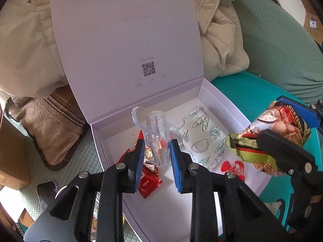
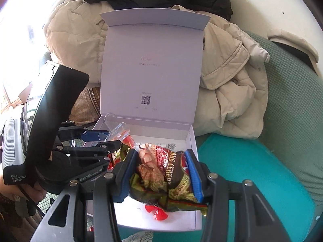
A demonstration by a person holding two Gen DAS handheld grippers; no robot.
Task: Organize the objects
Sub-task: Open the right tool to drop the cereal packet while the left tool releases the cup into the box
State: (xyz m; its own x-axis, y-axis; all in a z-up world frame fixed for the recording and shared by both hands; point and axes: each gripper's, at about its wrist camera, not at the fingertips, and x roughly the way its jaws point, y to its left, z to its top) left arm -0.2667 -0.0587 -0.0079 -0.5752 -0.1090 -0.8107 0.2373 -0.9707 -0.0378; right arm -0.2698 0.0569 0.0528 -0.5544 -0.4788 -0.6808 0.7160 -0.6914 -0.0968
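Note:
An open white box (image 1: 97,133) stands with its lid (image 1: 125,30) raised. My left gripper (image 1: 157,144) hovers over the box's left half, shut on a clear plastic piece (image 1: 156,129) held upright between the blue pads. At the box's right edge my right gripper (image 1: 282,121) is shut on a crumpled gold, red and brown snack bag (image 1: 250,147). In the right wrist view that snack bag (image 2: 161,177) fills the right gripper (image 2: 160,157) above the box's front. The left gripper (image 2: 109,138) with the clear piece (image 2: 119,129) is at the left.
Inside the box lie red packets (image 1: 149,179), a white leaf-print packet (image 1: 201,141) and a red plastic item (image 1: 232,167). A beige jacket (image 2: 228,76) is behind it, on a green sofa (image 2: 292,100) with a teal cushion (image 2: 252,171). A brown cushion (image 1: 50,129) and phone (image 1: 46,187) lie left.

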